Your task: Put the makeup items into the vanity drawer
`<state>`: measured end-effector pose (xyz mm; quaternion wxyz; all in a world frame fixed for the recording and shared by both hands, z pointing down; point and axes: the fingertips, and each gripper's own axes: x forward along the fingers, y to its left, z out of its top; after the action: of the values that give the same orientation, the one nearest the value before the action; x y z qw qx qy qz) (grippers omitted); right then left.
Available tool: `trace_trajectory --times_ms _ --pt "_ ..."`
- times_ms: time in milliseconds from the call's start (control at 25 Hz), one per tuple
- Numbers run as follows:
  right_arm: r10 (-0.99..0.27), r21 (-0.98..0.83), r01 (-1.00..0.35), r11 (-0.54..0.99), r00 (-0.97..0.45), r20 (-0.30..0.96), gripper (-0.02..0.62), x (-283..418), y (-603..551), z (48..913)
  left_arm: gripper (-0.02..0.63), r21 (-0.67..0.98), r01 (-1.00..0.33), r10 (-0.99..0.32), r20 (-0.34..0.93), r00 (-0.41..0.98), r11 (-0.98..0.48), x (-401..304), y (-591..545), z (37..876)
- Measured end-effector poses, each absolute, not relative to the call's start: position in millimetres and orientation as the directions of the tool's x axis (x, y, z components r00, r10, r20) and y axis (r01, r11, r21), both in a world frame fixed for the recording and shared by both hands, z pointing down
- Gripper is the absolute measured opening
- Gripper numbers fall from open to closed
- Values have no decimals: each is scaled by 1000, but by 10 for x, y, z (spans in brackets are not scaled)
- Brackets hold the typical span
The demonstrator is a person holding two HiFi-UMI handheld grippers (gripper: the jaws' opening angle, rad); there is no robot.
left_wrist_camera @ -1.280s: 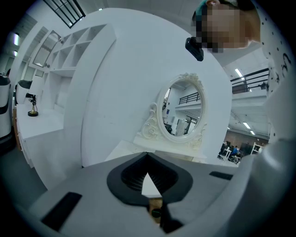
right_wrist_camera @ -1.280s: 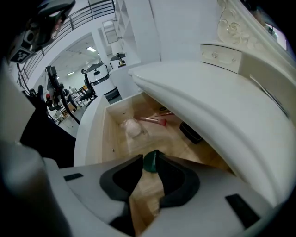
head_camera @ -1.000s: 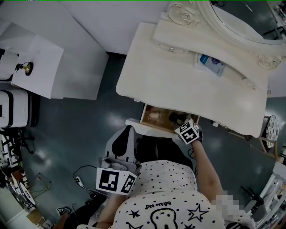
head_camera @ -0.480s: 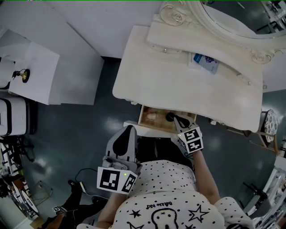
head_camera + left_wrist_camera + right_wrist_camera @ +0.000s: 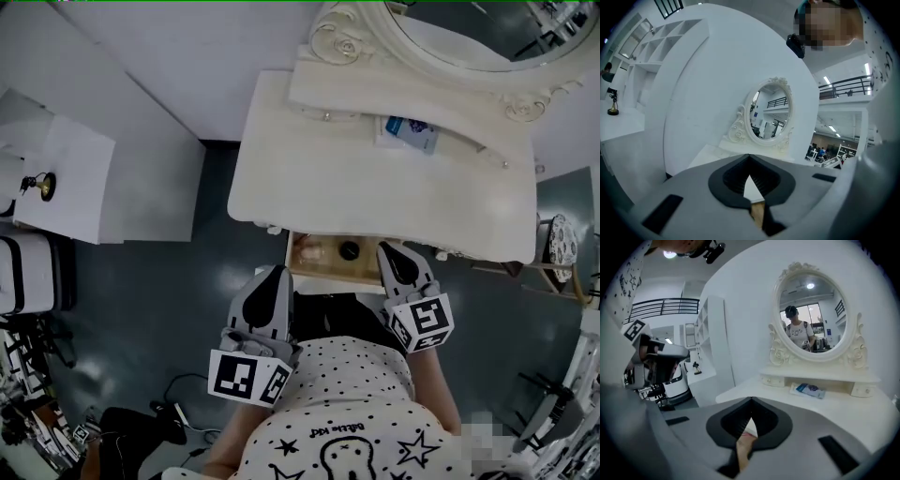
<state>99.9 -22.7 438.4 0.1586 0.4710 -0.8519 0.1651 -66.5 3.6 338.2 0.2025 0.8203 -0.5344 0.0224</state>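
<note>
The cream vanity (image 5: 375,202) stands before me with its drawer (image 5: 330,265) pulled open under the front edge. Inside lie a pale pink item (image 5: 309,249) and a round black item (image 5: 350,250). My right gripper (image 5: 386,248) is shut and empty, just right of the drawer's front. My left gripper (image 5: 277,272) is also shut and empty, at the drawer's left front corner. In the left gripper view the jaws (image 5: 750,157) meet with nothing between them. The right gripper view shows the same (image 5: 751,401). A blue and white packet (image 5: 411,133) (image 5: 809,390) lies on the vanity's back shelf under the mirror (image 5: 469,28).
A white side table (image 5: 66,178) with a small brass ornament (image 5: 37,184) stands at the left, with a white case (image 5: 28,272) below it. A round stand (image 5: 561,248) is at the vanity's right. Cables lie on the dark floor (image 5: 178,408).
My right gripper has drawn back out of the drawer toward me, leaving the round black item lying inside. The left gripper has hardly moved.
</note>
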Motion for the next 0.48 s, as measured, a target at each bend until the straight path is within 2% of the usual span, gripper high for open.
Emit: trace_trajectory --times_ms 240,480 --pt "-825 -132 -887 442 -460 329 8 1157 -44 3848 -3 309 -859 -847 226 482 -407 -558 40 3315" --pt "-867 -153 -912 381 -410 285 8 1221 199 3607 -3 301 -850 -841 205 501 -433 -575 67 3251"
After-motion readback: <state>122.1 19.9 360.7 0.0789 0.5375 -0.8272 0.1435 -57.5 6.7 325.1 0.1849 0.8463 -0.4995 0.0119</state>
